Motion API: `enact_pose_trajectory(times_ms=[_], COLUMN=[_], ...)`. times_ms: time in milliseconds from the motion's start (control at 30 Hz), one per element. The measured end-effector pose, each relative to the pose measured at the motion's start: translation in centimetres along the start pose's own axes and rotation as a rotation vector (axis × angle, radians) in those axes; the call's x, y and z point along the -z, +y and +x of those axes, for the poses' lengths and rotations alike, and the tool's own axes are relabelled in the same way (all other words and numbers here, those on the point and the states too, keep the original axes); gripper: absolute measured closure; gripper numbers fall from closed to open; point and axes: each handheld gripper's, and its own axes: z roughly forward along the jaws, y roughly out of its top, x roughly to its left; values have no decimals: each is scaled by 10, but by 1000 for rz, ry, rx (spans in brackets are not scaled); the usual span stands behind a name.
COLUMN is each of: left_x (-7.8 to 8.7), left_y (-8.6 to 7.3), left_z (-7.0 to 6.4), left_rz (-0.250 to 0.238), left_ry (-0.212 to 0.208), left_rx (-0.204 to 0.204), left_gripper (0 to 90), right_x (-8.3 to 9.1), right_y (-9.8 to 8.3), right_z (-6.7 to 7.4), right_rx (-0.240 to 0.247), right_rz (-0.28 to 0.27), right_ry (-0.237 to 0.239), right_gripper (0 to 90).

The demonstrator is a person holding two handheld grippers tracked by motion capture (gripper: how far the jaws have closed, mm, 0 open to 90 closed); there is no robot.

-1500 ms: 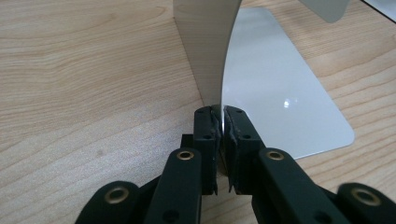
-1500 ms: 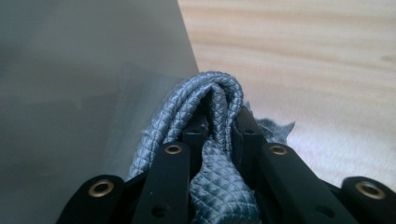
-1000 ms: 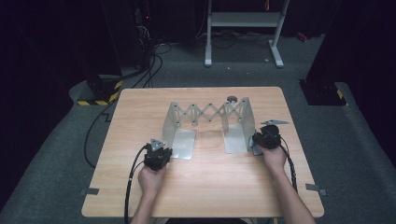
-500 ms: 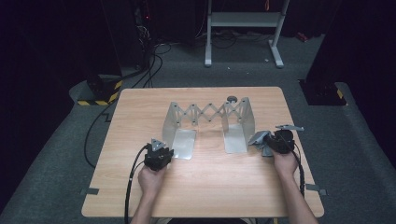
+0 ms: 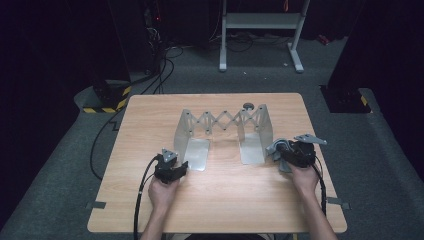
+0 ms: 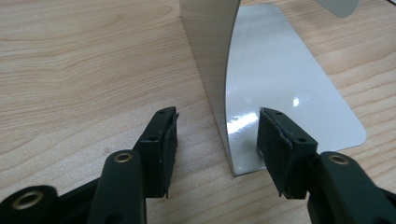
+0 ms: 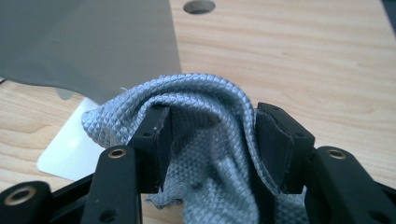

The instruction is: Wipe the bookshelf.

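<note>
Two grippers work at an expanding metal rack [image 5: 225, 131] standing on the wooden tabletop [image 5: 220, 200], its scissor lattice stretched between two upright end plates with flat feet. The left gripper [image 5: 171, 170] sits just beside the rack's left foot; in the left gripper view its jaws have just been opening and stand apart, one on each side of the rack's upright left plate [image 6: 210, 56], the pads clear of the metal. The right gripper [image 5: 286, 152] lies just beside the rack's right foot, a grey three-cornered plate on top of it. Its jaws have just been opening too; in the right gripper view a blue-grey woven cloth [image 7: 210, 140] is bunched between and draped over the spread jaws, loose rather than pinched, with the rack's right plate [image 7: 88, 42] close above it.
</note>
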Motion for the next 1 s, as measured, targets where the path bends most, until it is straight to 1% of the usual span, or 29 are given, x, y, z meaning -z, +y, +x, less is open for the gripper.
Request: enact_pose_trajectory(times_ms=[33,167,300,367,467,567,633,733,767,833,900,1000], left_x=[0,0,0,0,0,0,0,1,1,1,2,3], left_y=[0,0,0,0,0,0,0,-1,-1,-1,-1,-1], left_z=[0,0,0,0,0,0,0,0,0,1,1,0], left_rz=[1,2,2,2,3,5,6,6,4,-2,-10,-18], left_ry=[1,5,5,6,7,9,13,19,18,8,-1,6], left_rx=[1,0,0,3,5,4,5,8,8,14,11,7], left_gripper=[473,455,449,444,430,414,399,384,382,377,363,355], right_x=[2,10,13,12,11,6,1,-6,-8,-7,1,15], right_y=[0,0,-1,-1,-3,-10,-16,-25,-27,-30,-31,-27], right_z=[1,4,5,5,4,1,-1,-3,-4,-6,-5,-5], right_rx=[7,2,1,1,-2,-24,-29,-22,-25,-38,-49,-46], right_rz=[-7,-30,-24,-1,19,48,64,103,109,99,57,8], right_ry=[1,27,31,32,23,28,13,-23,-27,-28,-15,-2], right_gripper=[479,500,525,524,492,452,445,443,441,446,449,449])
